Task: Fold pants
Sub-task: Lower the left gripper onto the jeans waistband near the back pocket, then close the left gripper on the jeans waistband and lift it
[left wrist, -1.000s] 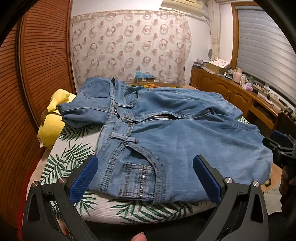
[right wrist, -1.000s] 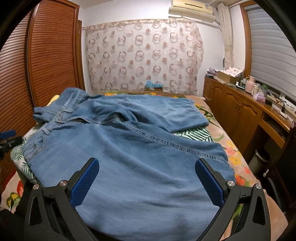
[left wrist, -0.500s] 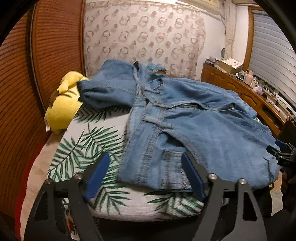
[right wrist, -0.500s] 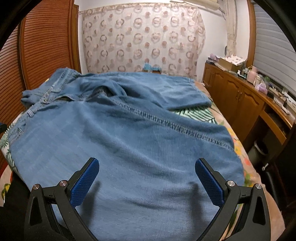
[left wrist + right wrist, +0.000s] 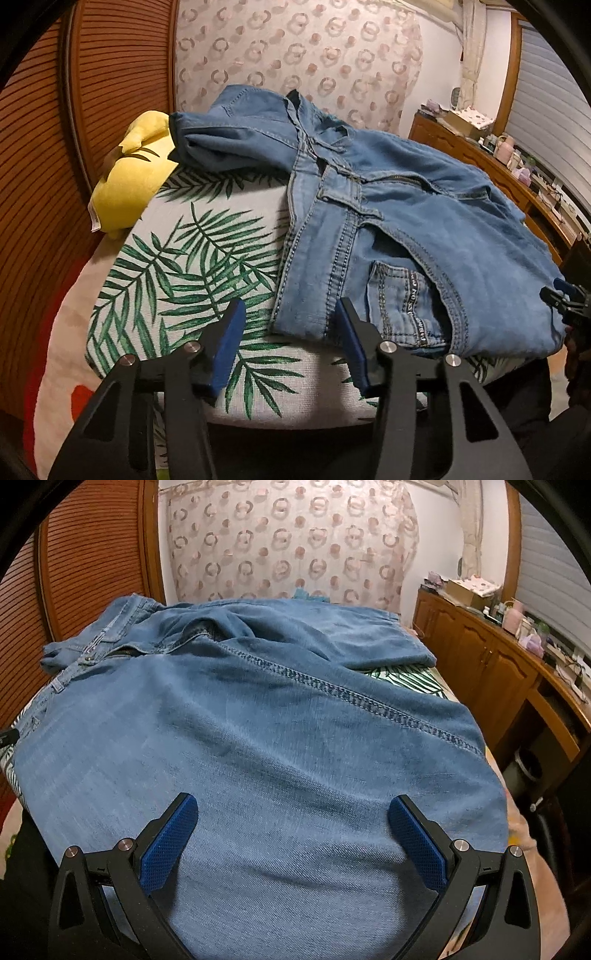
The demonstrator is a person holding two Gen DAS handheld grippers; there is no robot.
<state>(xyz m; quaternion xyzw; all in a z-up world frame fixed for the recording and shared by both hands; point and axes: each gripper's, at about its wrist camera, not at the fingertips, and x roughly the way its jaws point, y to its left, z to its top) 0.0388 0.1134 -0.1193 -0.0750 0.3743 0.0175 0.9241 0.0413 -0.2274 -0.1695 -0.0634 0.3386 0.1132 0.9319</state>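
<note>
On the leaf-print bed (image 5: 207, 258), only the left view shows the jeans' (image 5: 424, 236) waistband corner between half-spread jaws; right jaws gape wide.

A ring-patterned pale curtain (image 5: 291, 550) covers the far wall, flanked by a slatted reddish wooden wardrobe door (image 5: 118, 74) and a cluttered brown wooden cabinet (image 5: 491, 664).

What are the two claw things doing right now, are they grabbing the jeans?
Left gripper: open, fingers either side of the jeans waistband corner, not clamped.
Right gripper: wide open over the jeans leg, holding nothing.
</note>
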